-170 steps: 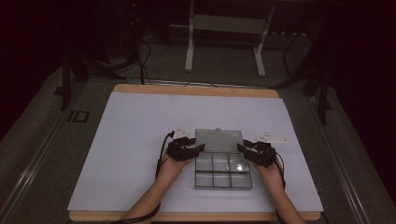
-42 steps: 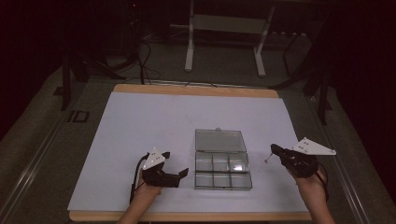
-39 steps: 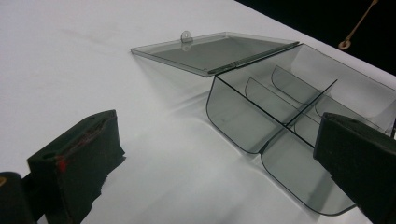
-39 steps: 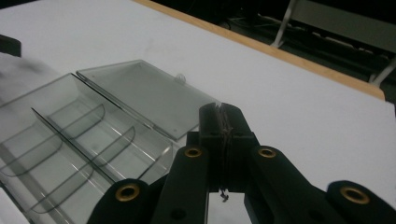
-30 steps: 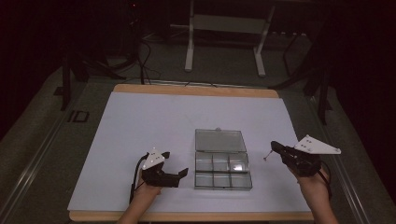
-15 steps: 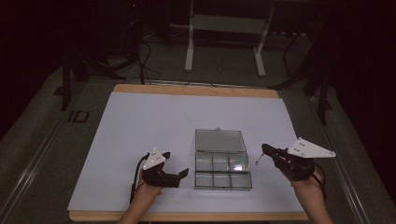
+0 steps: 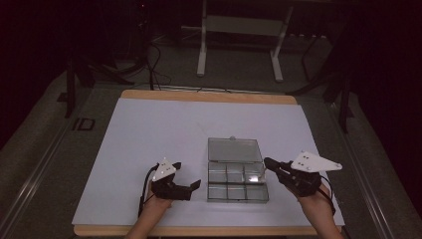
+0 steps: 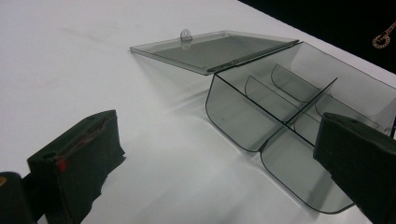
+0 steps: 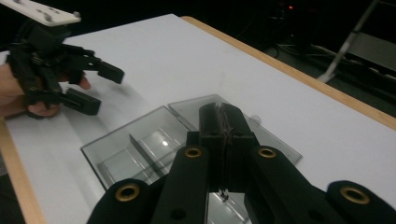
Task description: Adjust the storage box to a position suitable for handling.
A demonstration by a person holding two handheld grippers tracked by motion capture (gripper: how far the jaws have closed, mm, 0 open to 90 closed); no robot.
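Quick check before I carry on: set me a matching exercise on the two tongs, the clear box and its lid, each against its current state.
Things:
1. left tongs
2. right tongs
3. clear compartment box
4. lid

States:
A. jaws pressed together, nothing between them
B. swung fully back, lying flat on the white table top
C. jaws apart, nothing between them
D. open, compartments empty

Pairs: 1-C, 2-A, 3-D, 4-B

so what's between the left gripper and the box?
Nothing: in the high view, bare white table separates the open left gripper from the clear box. The left gripper view shows the same gap.
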